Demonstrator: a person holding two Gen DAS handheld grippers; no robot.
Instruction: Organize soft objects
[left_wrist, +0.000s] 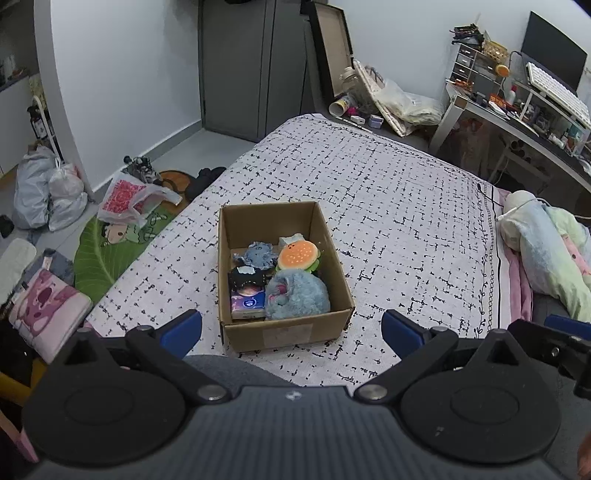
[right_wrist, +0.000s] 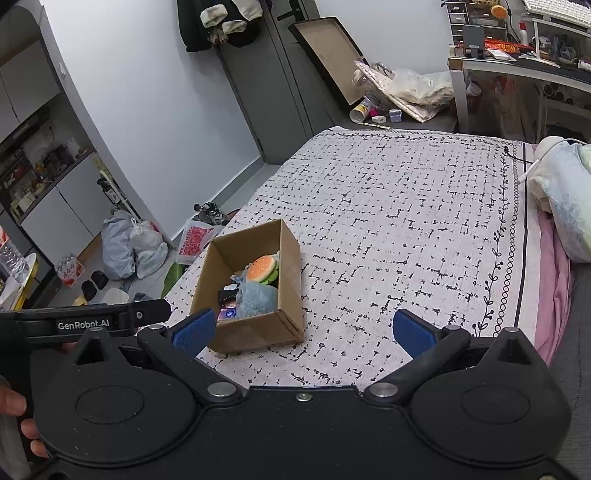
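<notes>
Two hand-held grippers hover over a bed, both empty. The left gripper (left_wrist: 291, 332) has its jaws spread wide, its blue pads (left_wrist: 181, 332) well apart with nothing between them; the right gripper (right_wrist: 304, 332) likewise holds its jaws wide open and grips nothing. Fingers of a hand (right_wrist: 14, 413) show at the near left edge of the right wrist view, beside the black arm of the other gripper.

Just beyond the left gripper, an open cardboard box (left_wrist: 284, 332) sits on the bed's white, black-flecked bedspread (left_wrist: 406, 206), near the bed's left edge. Inside, packed close together, lie the soft things: a fluffy blue plush (left_wrist: 297, 295) in the near right corner, a purple tissue packet (left_wrist: 248, 303) at the near left, a small black plush (left_wrist: 246, 277) behind the packet, a pale blue plush (left_wrist: 260, 254) farther back, and an orange burger toy (left_wrist: 298, 255) toward the far right side. A pale object behind the burger is too hidden to identify.

To the right, a folded pastel blanket (left_wrist: 546, 251) lies on the bed. On the floor to the left sit plastic bags (left_wrist: 48, 195) and a green leaf-shaped mat (left_wrist: 99, 258). Farther off, a cluttered desk (left_wrist: 517, 122) with a keyboard stands at the far right, and a grey wardrobe (left_wrist: 255, 66) stands against the far wall.
</notes>
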